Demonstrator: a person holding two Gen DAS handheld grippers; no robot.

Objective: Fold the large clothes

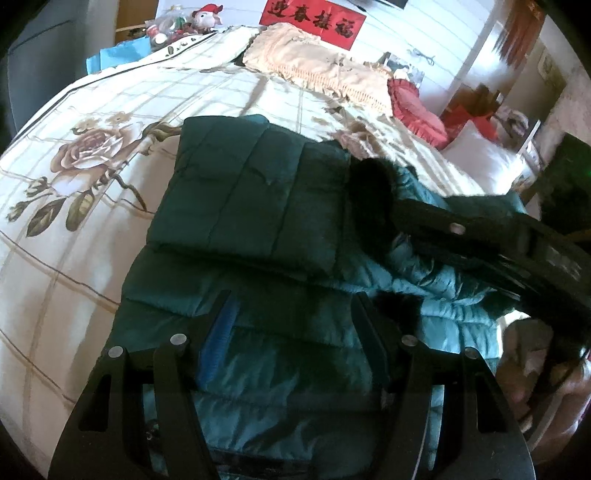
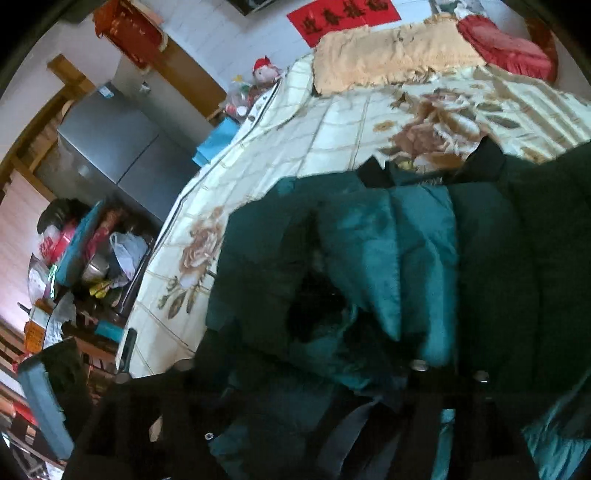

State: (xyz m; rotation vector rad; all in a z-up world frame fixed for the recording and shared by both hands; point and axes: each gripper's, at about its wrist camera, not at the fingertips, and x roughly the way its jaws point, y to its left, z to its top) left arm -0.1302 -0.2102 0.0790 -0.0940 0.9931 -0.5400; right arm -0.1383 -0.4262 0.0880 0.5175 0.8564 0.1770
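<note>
A dark teal quilted puffer jacket (image 1: pixel 255 192) with black fur trim (image 1: pixel 369 184) lies on a bed with a floral quilt (image 1: pixel 92 155). One part is folded flat over the body. My left gripper (image 1: pixel 291 306) is open just above the jacket's lower body, fingers (image 1: pixel 221 306) spread wide with fabric between them. My right gripper reaches in from the right in the left wrist view (image 1: pixel 399 210), its tip at the fur trim. In the right wrist view the jacket (image 2: pixel 388 240) fills the frame and bunches between the dark fingers (image 2: pixel 417 369) of my right gripper (image 2: pixel 314 369); I cannot tell its grip.
A beige fringed blanket (image 1: pixel 314 62) and a red pillow (image 1: pixel 413 107) lie at the head of the bed. A red banner (image 1: pixel 314 18) hangs on the wall. A grey fridge (image 2: pixel 110 147) and a cluttered shelf (image 2: pixel 85 258) stand beside the bed.
</note>
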